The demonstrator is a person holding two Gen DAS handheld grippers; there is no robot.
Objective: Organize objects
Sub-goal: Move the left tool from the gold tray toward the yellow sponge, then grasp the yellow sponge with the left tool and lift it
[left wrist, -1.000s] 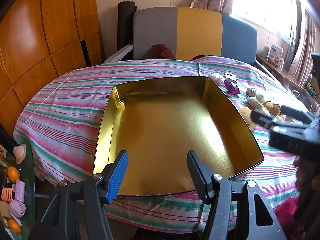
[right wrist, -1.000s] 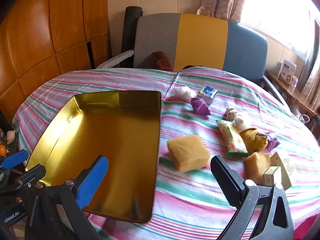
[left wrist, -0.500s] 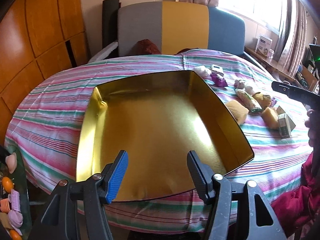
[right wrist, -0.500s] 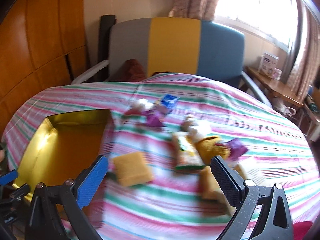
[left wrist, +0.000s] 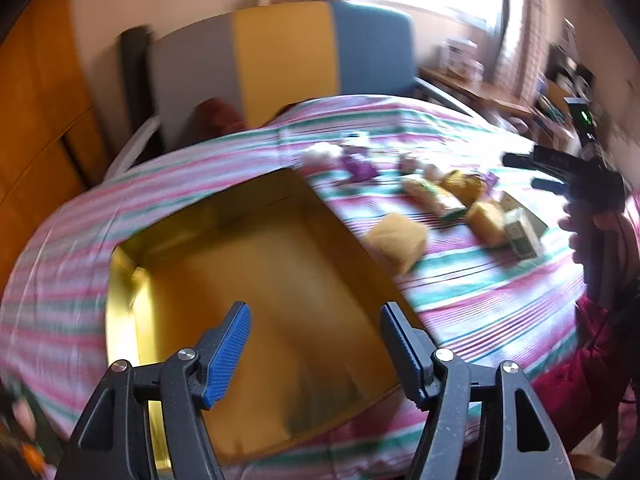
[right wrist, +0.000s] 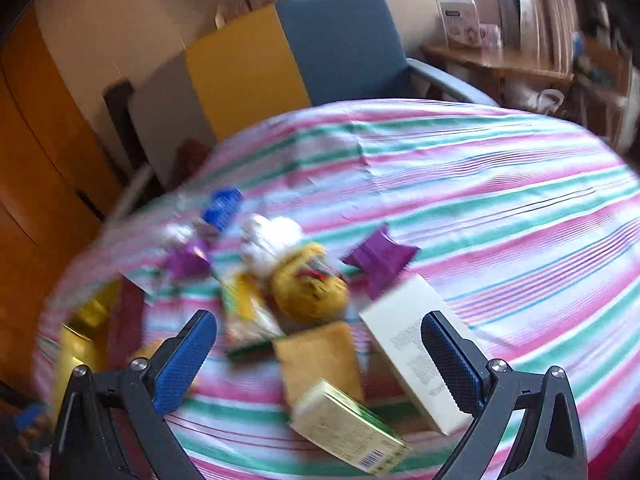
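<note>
Sponges (right wrist: 320, 356), boxes (right wrist: 416, 344) and wrappers (right wrist: 378, 260) lie blurred beside gold tin (left wrist: 256, 272); both jaws gape empty.

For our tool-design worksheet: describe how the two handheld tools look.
Left tool and right tool match: black plastic frames with silver rivets, two fingers each faced with ribbed blue pads. No cables or markings are readable. A dark red sleeve shows.

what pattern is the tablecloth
Horizontal stripes of pink, green and white on the tablecloth, clearest in the right wrist view.
</note>
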